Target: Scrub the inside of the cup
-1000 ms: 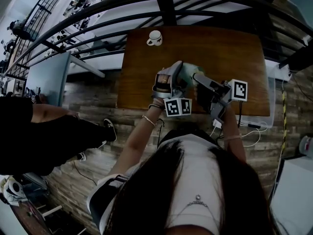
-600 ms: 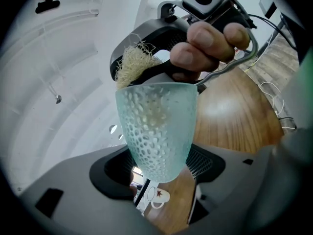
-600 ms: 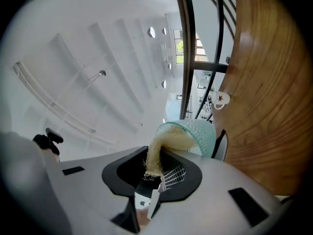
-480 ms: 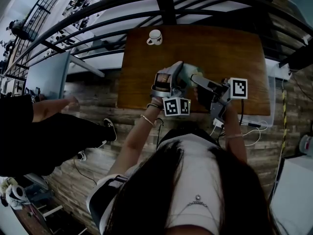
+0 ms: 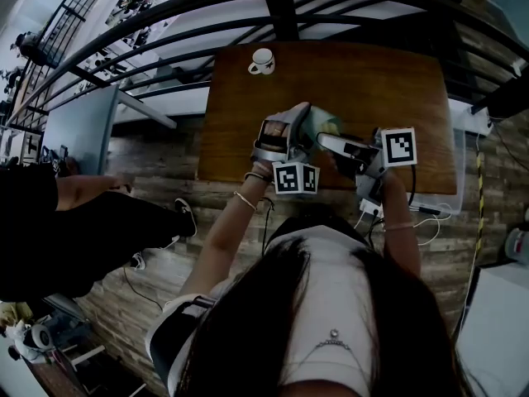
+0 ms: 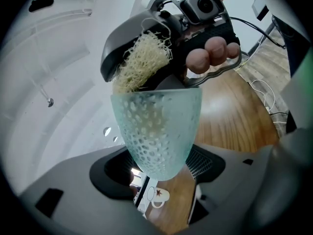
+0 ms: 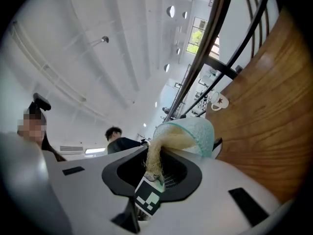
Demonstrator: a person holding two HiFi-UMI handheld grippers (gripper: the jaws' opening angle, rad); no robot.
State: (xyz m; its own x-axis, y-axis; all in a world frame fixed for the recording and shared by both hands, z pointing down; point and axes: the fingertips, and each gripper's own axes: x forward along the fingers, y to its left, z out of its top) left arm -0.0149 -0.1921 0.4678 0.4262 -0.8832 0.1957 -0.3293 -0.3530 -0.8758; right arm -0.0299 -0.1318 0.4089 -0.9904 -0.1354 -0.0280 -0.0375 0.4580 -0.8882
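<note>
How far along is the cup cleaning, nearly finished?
Done: the left gripper grips the dimpled green cup and the right gripper grips the fibre scrubber. In hand: the scrubber's end sits inside the cup's mouth. Left: the scrubbing itself; whether the inside is clean yet, I cannot tell.

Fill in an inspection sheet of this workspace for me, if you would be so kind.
Surface: wooden table.
Job's things: glass cup held off the table; scrubber pushed into its mouth.
Clutter: white mug at the table's far edge.
Claws: left claw shut on the cup; right claw shut on the scrubber.
Cables: white cables by the table's right end.
Surroundings: metal railing beyond the table; person in black at left.
</note>
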